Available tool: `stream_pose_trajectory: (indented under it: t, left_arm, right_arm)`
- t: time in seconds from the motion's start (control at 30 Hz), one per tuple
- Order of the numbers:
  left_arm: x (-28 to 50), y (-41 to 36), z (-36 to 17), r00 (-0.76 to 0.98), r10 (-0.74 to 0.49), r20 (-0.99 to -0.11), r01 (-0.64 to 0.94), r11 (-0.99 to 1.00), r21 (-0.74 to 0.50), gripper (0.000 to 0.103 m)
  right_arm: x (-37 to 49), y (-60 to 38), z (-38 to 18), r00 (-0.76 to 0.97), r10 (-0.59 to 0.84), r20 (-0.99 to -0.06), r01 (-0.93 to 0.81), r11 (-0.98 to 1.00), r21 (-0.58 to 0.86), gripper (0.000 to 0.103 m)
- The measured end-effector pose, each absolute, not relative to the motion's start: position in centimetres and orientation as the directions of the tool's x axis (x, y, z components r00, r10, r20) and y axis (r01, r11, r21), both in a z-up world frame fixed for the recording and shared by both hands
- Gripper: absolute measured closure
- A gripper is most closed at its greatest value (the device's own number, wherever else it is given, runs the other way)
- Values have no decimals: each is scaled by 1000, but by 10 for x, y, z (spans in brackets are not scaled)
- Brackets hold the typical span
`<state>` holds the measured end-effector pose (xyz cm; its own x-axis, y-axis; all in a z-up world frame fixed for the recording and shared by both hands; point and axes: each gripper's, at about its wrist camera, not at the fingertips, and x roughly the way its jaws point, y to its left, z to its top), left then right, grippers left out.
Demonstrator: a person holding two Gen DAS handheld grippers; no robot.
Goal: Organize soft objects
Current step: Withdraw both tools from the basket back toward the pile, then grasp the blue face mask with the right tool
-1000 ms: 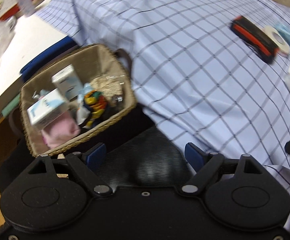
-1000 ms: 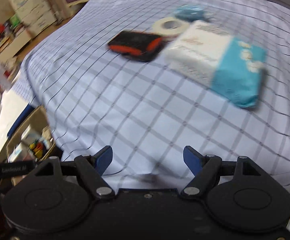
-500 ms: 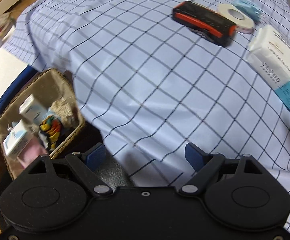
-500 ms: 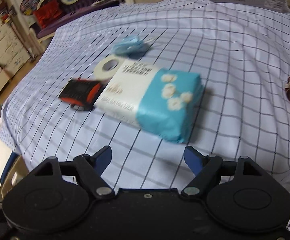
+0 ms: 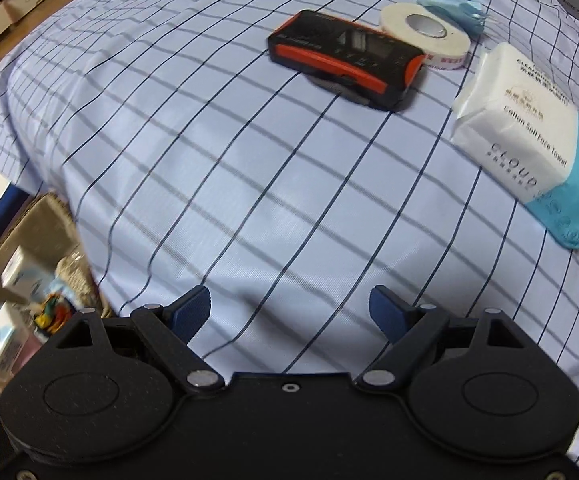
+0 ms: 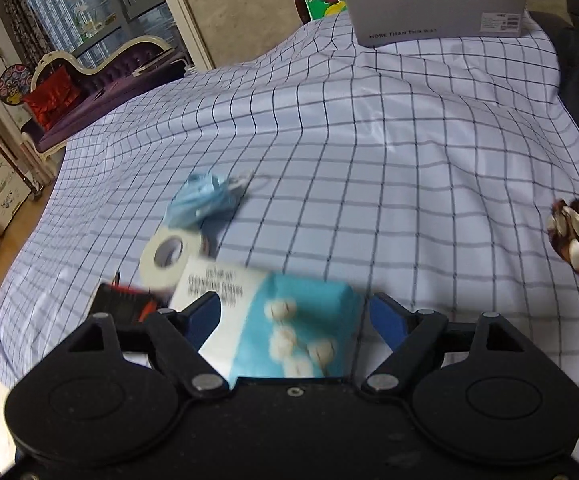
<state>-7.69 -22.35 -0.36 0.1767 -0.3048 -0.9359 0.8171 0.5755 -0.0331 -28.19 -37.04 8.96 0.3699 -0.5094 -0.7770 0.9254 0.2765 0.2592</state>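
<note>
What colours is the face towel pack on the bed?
White with a light blue end on the face towel pack; clearest in the left wrist view.

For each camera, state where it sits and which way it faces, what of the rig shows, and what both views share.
Left wrist: on the left tool, tilted steeply down over the checked sheet; a basket sits at lower left. Its own blue-padded fingers show, apart and empty.
Right wrist: on the right tool, looking down and across the bed toward a grey box. Its jaws are opening, with the towel pack between them.
Shared: towel pack, tape roll, black-and-orange device, crumpled blue mask.
</note>
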Motion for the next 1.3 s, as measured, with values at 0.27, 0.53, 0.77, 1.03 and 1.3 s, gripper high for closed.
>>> stream_pose_trajectory:
  t: [0.27, 0.53, 0.77, 1.03, 1.3]
  left_arm:
    - [-76, -254, -14, 138, -321, -937, 844, 533, -58, 18]
    - [-69, -267, -31, 126, -305, -944, 850, 523, -56, 2]
    - [-74, -269, -38, 150, -302, -941, 851, 524, -33, 2]
    - [-73, -265, -40, 119, -305, -945, 857, 511, -57, 2]
    - [-70, -263, -37, 128, -308, -943, 853, 519, -54, 2]
  right_arm:
    - [-221, -419, 92, 379, -502, -778, 911, 348, 219, 10]
    - [-149, -468, 81, 372, -456, -809, 897, 399, 187, 3]
    - [-97, -498, 56, 313, -408, -858, 907, 397, 142, 1]
    - [-74, -511, 47, 275, -415, -867, 887, 458, 62, 2]
    - [-95, -521, 59, 272, -393, -878, 845, 535, 23, 1]
